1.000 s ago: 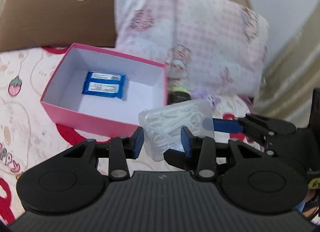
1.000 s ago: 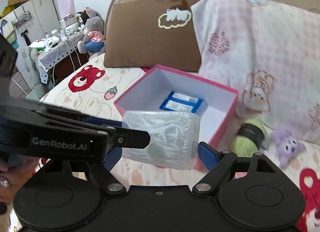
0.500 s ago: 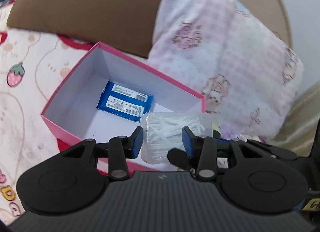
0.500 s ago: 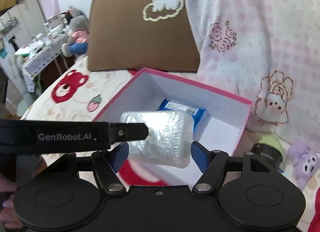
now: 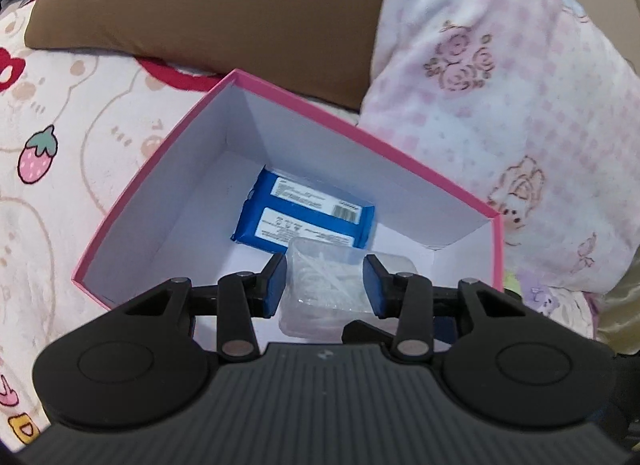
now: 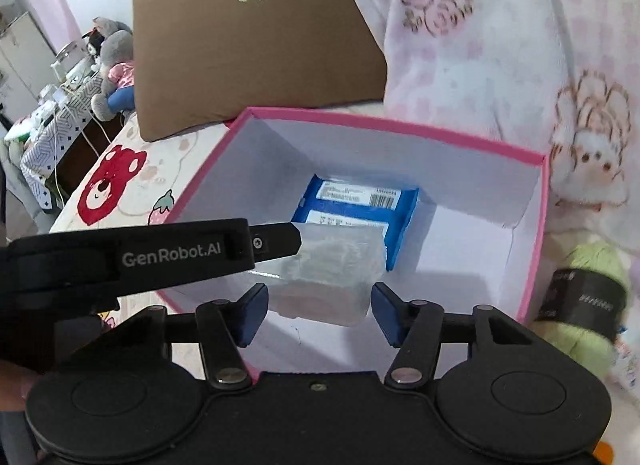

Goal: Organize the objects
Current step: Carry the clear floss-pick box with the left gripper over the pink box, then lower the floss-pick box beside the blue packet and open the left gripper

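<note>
Left gripper (image 5: 326, 285) clamps clear plastic box of white picks (image 5: 328, 289) over open pink cardboard box (image 5: 160, 169); right gripper (image 6: 318, 315) closing, pads clear of it.

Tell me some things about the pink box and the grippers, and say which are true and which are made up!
1. The left gripper holds a clear plastic case of white picks. True.
2. The pink box is empty. False: a blue packet lies inside it.
3. The right gripper squeezes the case. False: its pads stand apart from the case, though its jaws have just been closing.
4. A brown pillow lies behind the box. True.
5. The green yarn is in the box. False: it lies outside, beside the box.
</note>
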`<state>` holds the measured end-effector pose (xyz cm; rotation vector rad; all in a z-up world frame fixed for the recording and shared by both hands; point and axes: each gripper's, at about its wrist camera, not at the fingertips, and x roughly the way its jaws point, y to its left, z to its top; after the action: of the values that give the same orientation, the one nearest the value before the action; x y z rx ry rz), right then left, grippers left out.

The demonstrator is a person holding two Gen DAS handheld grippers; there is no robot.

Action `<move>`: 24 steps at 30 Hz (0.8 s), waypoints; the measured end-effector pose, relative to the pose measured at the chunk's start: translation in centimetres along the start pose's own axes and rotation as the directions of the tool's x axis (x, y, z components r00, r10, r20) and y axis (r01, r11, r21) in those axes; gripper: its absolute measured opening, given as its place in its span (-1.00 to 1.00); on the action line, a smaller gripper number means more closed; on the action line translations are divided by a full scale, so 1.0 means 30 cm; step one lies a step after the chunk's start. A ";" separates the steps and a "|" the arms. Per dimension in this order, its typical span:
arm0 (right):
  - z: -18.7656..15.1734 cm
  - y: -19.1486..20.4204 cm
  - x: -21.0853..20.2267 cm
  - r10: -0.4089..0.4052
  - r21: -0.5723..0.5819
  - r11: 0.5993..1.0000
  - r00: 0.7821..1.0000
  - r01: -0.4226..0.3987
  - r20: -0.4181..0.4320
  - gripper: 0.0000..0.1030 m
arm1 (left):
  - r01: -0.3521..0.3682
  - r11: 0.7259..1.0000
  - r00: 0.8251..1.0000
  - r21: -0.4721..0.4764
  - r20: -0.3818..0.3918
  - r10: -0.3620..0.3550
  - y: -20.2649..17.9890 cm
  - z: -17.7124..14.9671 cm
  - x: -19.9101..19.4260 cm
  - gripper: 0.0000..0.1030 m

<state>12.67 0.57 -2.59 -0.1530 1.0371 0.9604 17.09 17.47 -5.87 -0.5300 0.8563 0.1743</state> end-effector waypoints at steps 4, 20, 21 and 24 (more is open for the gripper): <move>-0.005 -0.020 0.037 0.030 0.036 0.999 0.999 -0.029 -0.019 0.04 | -0.008 1.000 1.000 -0.004 -0.020 0.008 0.032 0.006 0.034 -0.25; -0.010 -0.046 0.201 0.040 0.059 0.998 0.993 -0.034 -0.107 -0.03 | -0.048 0.997 0.996 0.055 -0.079 0.052 0.076 0.019 0.165 -0.26; -0.011 -0.046 0.210 0.037 0.058 0.998 0.993 -0.031 -0.115 -0.03 | -0.049 0.997 0.995 0.056 -0.081 0.053 0.076 0.019 0.169 -0.26; -0.015 -0.045 0.236 0.024 0.057 0.998 0.990 -0.017 -0.142 -0.04 | -0.052 0.996 0.995 0.072 -0.085 0.058 0.071 0.019 0.186 -0.26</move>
<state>14.47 3.78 -8.79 -0.1668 1.1975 0.9487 20.35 19.24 -10.59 -0.4516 0.9587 0.1722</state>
